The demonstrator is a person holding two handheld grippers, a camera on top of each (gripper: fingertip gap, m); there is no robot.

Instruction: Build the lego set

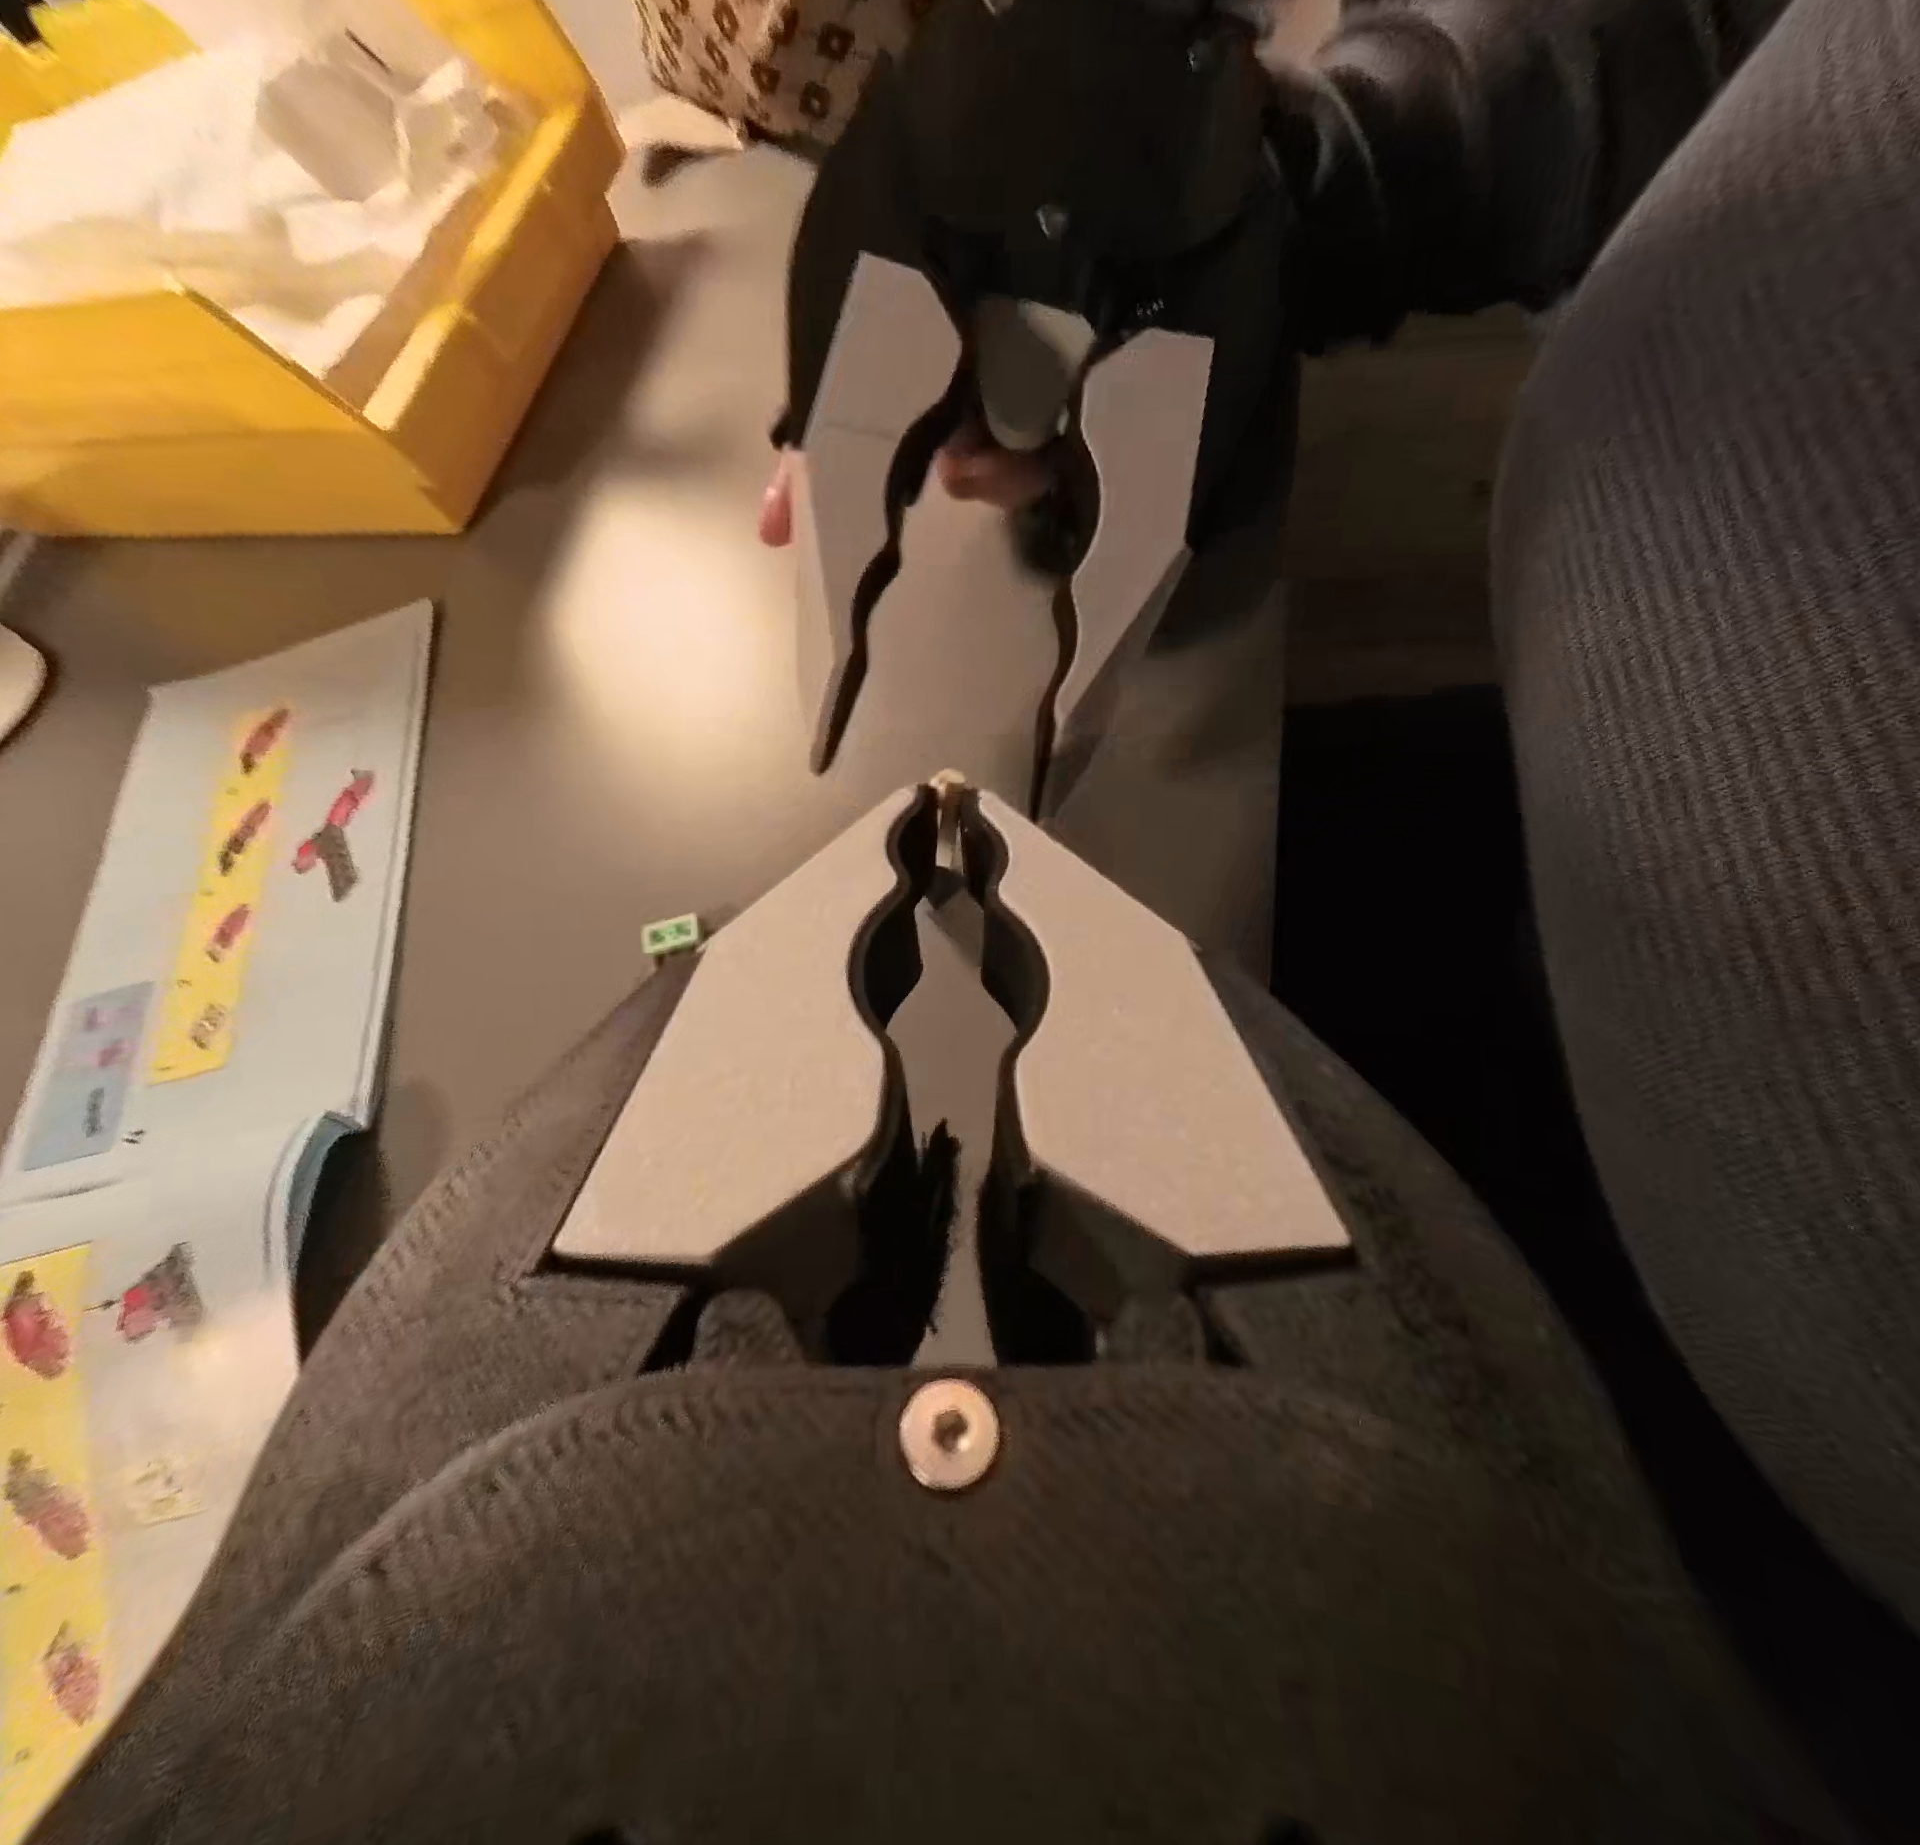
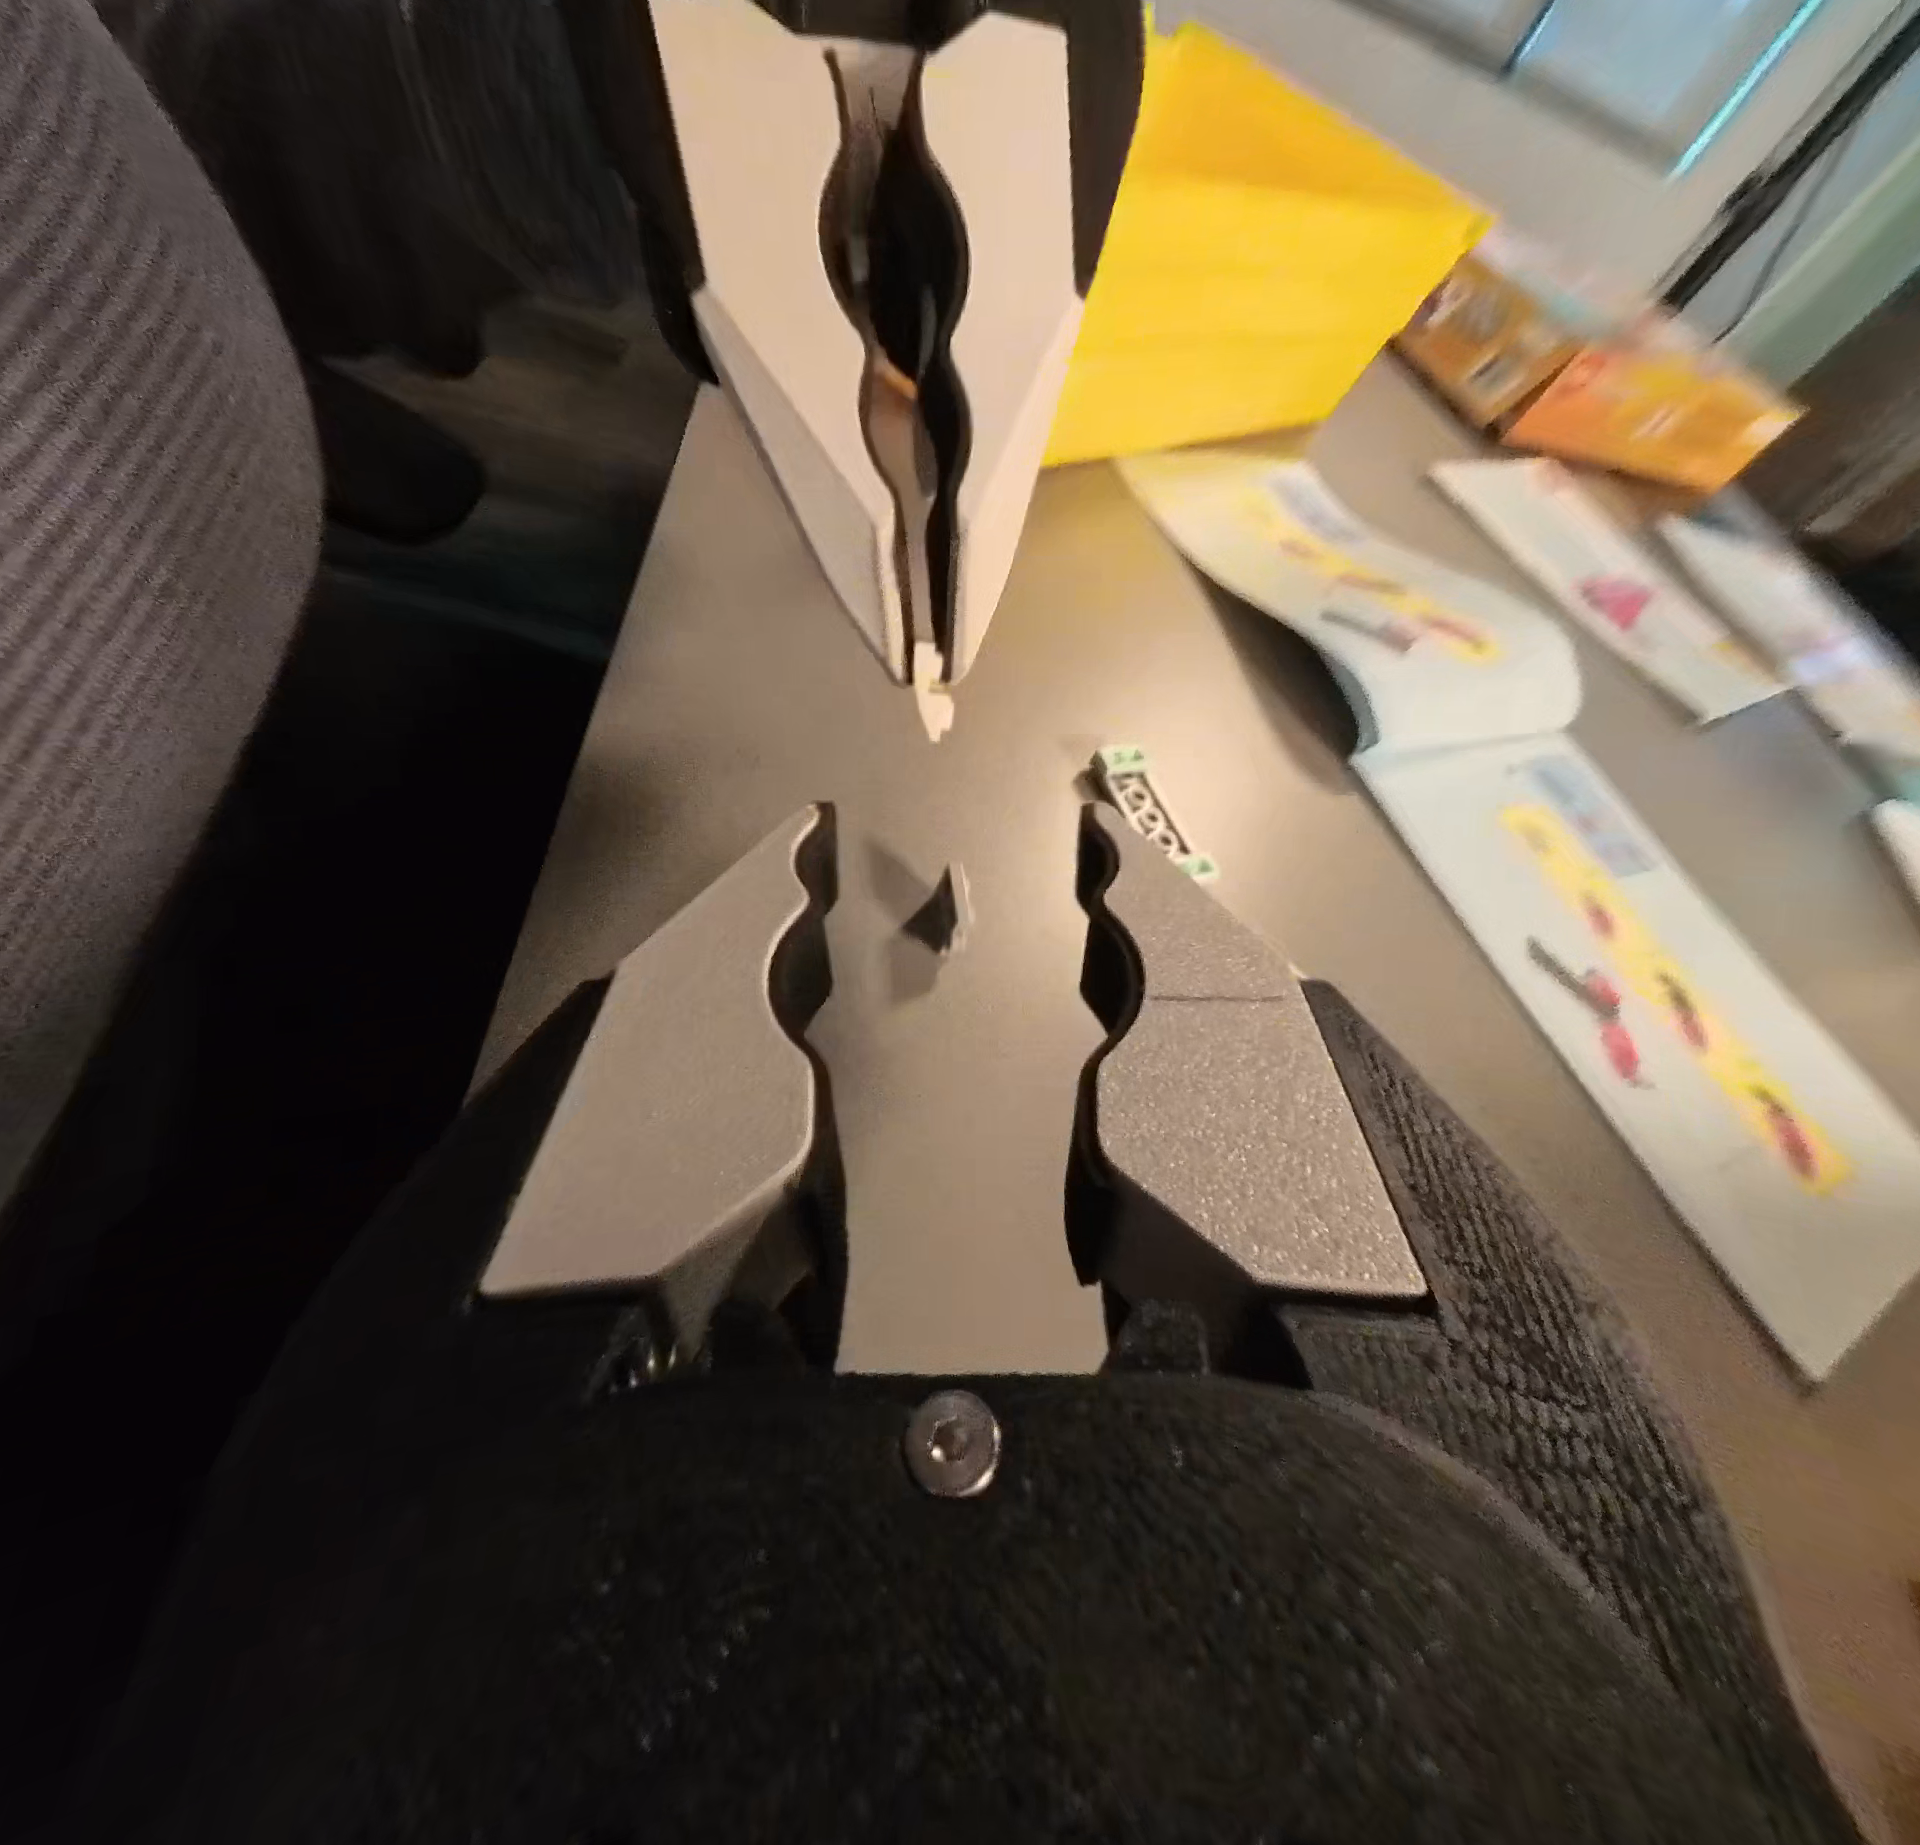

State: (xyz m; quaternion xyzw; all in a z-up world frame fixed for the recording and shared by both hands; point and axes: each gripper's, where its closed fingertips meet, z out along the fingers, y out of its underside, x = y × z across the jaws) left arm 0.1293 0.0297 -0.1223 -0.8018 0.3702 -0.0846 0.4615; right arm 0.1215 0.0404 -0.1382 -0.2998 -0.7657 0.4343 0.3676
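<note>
Broadly, a dark grey sofa arm (image 1: 1714, 652) fills one side of both views, running beside a grey-brown table (image 1: 644, 590). On the table's far part sits a yellow box (image 1: 312, 413) with white paper (image 1: 208, 174) crumpled inside. Open booklets (image 1: 260, 912) with yellow strips and red drawings lie flat beside it, and in the right wrist view more booklets and an orange carton (image 2: 1652, 413) lie farther off, blurred.

Facing each other over the table edge are the two grippers, tips close but apart. The left gripper (image 1: 943, 793) is nearly shut, its pads pressed on a small white piece (image 2: 932, 699) that pokes out past the fingertips; in the left wrist view only its cream tip shows between them. The right gripper (image 2: 951, 819) stands wide, with nothing between its pads; a gloved hand (image 1: 1039, 133) holds it.

Below the right gripper's gap a small dark wedge piece (image 2: 940, 912) lies on the table, touching neither finger. Just beside the right gripper's finger rests a grey studded plate with green ends (image 2: 1148, 813), partly hidden behind that finger.
</note>
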